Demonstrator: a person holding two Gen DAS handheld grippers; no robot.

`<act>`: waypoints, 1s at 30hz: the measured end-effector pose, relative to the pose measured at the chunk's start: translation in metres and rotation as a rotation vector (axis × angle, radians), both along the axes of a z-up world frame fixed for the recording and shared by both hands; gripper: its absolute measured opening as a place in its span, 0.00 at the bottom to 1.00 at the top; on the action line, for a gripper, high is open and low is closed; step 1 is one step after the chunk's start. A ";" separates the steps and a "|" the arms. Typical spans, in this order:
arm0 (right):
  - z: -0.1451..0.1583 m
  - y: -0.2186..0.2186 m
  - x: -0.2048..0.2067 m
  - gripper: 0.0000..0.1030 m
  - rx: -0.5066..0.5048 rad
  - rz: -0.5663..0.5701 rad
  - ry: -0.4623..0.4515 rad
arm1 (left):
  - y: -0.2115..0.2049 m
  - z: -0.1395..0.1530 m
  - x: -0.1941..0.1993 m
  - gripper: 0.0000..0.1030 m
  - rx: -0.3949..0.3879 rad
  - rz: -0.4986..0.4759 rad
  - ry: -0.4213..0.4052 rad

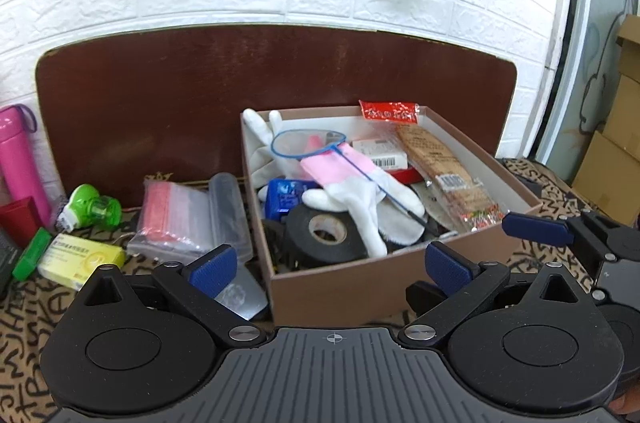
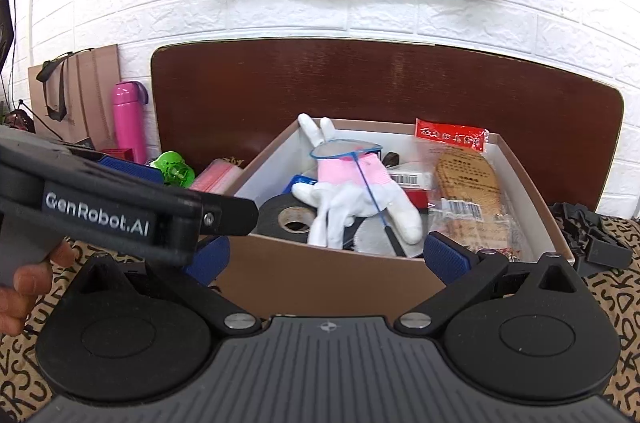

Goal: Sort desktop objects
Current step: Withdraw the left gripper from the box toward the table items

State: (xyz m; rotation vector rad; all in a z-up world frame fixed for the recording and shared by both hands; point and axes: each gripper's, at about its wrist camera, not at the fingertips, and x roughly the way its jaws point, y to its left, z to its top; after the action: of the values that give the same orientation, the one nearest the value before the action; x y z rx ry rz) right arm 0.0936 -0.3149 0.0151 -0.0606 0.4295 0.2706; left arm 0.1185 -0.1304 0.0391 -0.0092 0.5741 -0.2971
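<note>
Left hand-held gripper [image 1: 332,269] & right hand-held gripper [image 2: 326,257] both spread wide w/ nothing held, before brown box [image 1: 344,287] (tape roll [image 1: 326,233], gloves [image 1: 360,189] inside).

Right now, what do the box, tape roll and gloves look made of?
Box: likely cardboard, matte brown outside, white inside, with thin straight walls. Tape roll: dull black, possibly cloth or electrical tape, on a tan, probably card core. Gloves: soft white knit with a pink band; they lie limp and creased.

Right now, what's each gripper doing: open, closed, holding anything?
Left gripper: open, holding nothing, in front of the cardboard box.
Right gripper: open, holding nothing, facing the same box.
</note>
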 end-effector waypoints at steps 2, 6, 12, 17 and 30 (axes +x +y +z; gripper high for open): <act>0.000 0.004 -0.004 1.00 -0.003 0.008 0.004 | 0.004 -0.001 -0.006 1.00 -0.002 0.010 0.001; -0.001 0.013 -0.013 1.00 -0.010 0.023 0.007 | 0.013 -0.002 -0.017 1.00 -0.010 0.031 0.009; -0.004 0.028 -0.023 1.00 -0.004 0.054 0.019 | 0.028 -0.005 -0.032 1.00 -0.005 0.065 0.021; -0.006 0.041 -0.031 1.00 0.002 0.087 0.025 | 0.040 -0.009 -0.042 1.00 -0.002 0.098 0.033; -0.009 0.085 -0.043 1.00 -0.010 0.177 0.037 | 0.080 -0.015 -0.068 1.00 -0.001 0.184 0.038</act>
State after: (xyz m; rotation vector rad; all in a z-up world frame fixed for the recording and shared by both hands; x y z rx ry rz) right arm 0.0506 -0.2302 0.0061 -0.1042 0.4630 0.4443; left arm 0.0507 -0.0506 0.0245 -0.0688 0.6065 -0.1185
